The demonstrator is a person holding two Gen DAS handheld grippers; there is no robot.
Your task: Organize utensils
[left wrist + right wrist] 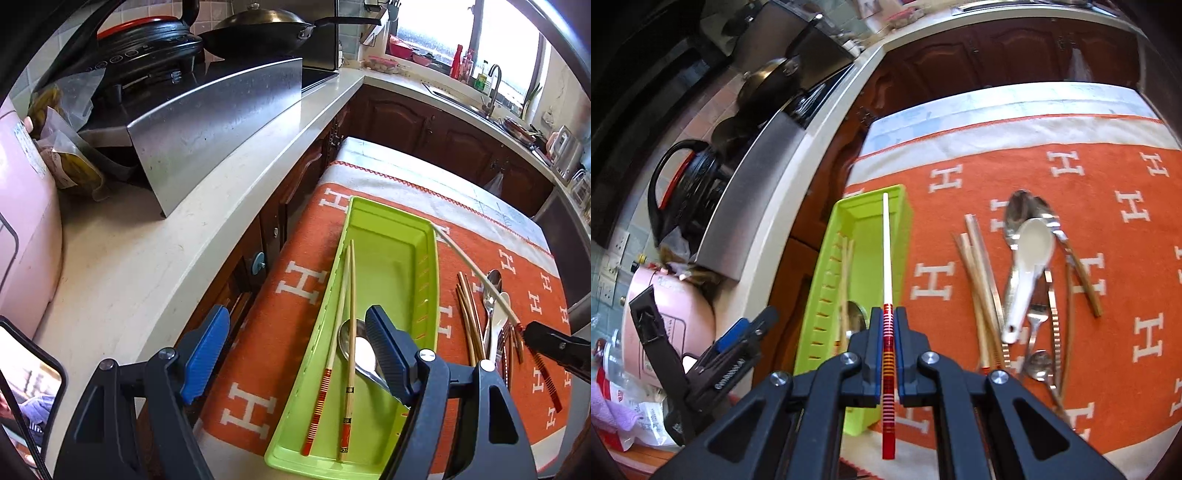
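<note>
A lime-green tray [391, 266] lies on the orange cloth and holds two bamboo chopsticks [351, 295] and a metal spoon [354, 350]. My left gripper [295, 350] stands open above the tray's near left wall, with nothing between its pads. My right gripper [888, 332] is shut on the red-banded end of a white chopstick [885, 251], held in the air with its tip over the tray [864, 206]. In the left wrist view the same chopstick [476, 277] slants up from the right gripper [532, 334].
Loose utensils lie on the cloth [1071, 177] right of the tray: a white ceramic spoon [1030, 254], wooden chopsticks [979, 280], a fork [1036, 321] and metal spoons [493, 280]. A pale counter [147, 258] with a steel guard [214, 125] runs along the left.
</note>
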